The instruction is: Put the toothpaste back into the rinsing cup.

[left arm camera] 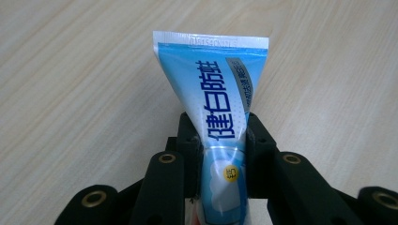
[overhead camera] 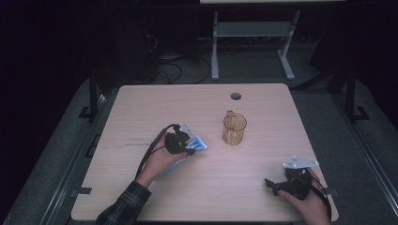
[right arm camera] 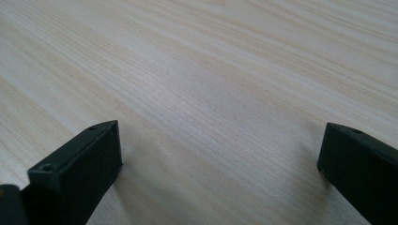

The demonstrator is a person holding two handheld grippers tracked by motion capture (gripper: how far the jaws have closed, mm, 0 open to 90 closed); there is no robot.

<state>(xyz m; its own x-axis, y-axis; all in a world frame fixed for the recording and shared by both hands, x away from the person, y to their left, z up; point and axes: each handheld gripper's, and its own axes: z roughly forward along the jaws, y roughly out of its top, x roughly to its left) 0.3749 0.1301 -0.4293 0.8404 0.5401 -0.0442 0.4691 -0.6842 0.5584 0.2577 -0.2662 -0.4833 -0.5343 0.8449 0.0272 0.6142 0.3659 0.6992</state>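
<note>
A blue and white toothpaste tube [left arm camera: 218,98] with dark blue lettering lies pinched between the black jaws of my left gripper [left arm camera: 220,136]. Its flat crimped end points away from me over the wooden table. From above, the same tube [overhead camera: 197,144] sticks out of the left gripper [overhead camera: 184,143] at the table's middle left. An amber glass mug [overhead camera: 233,128] stands upright just right of the tube, apart from it. My right gripper [overhead camera: 271,183] rests near the front right corner, and in the right gripper view its jaws [right arm camera: 220,164] stand wide apart over bare wood.
The light wooden table [overhead camera: 141,108] has a round cable hole [overhead camera: 235,96] near its far edge. Behind the table are a white desk frame [overhead camera: 253,33] and loose cables [overhead camera: 173,70] on a dark floor.
</note>
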